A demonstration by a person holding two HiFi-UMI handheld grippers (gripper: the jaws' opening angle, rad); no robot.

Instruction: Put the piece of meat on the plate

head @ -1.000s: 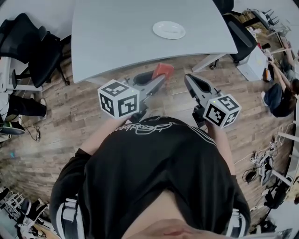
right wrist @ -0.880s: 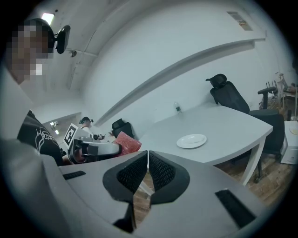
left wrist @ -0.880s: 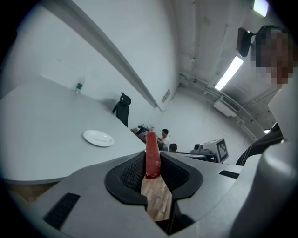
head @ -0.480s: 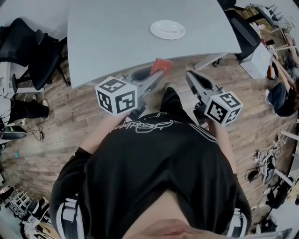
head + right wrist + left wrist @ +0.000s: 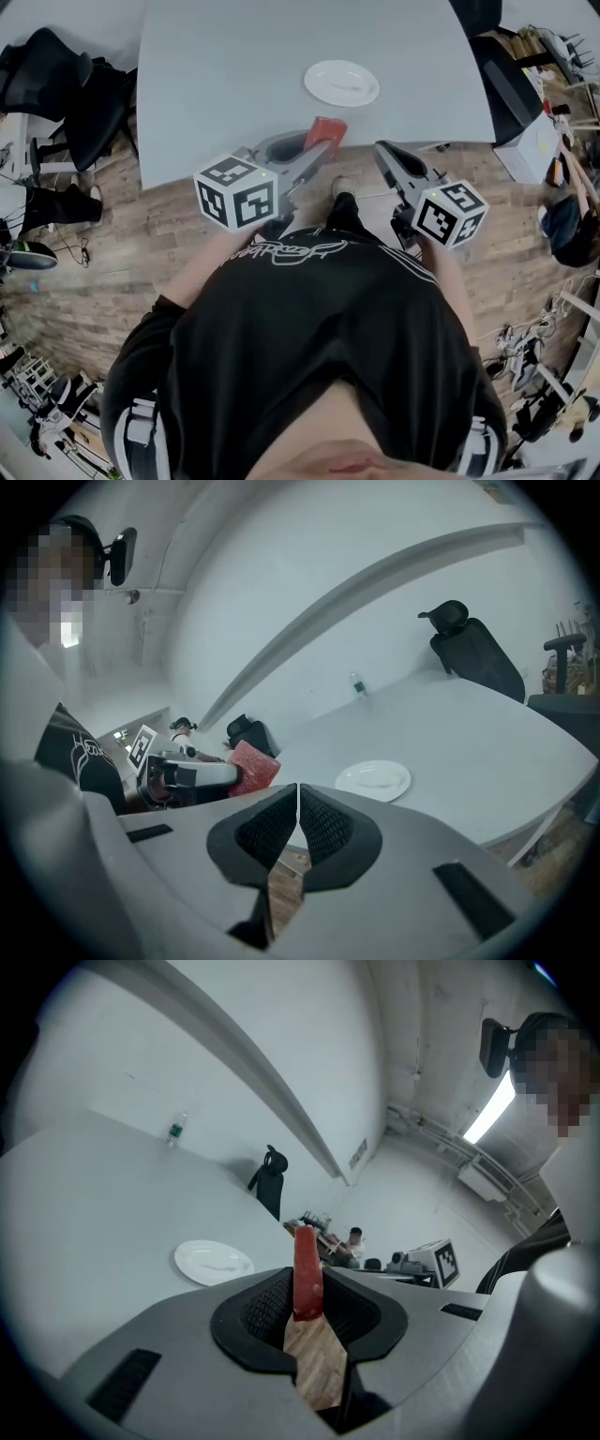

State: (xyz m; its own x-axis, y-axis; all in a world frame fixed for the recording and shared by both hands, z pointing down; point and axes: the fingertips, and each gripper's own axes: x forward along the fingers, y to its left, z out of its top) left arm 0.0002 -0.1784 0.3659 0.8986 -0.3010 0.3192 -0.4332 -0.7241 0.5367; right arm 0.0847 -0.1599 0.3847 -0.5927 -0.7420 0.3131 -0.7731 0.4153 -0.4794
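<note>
I have stepped closer to the grey table [image 5: 216, 75]; my left gripper [image 5: 317, 148], clamped on the red piece of meat [image 5: 326, 133], now crosses its near edge; the white plate [image 5: 341, 82] lies beyond, probably a short carry; my right gripper [image 5: 382, 152] is closed, empty.

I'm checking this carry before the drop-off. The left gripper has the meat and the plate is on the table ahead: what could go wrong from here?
1. The left gripper pinches the meat by one end only. Most of it sticks out past the jaws, so it may slip or swing loose.
2. The meat is only at the near edge of the table, and the plate lies further in. An early release would likely miss the plate.
</note>
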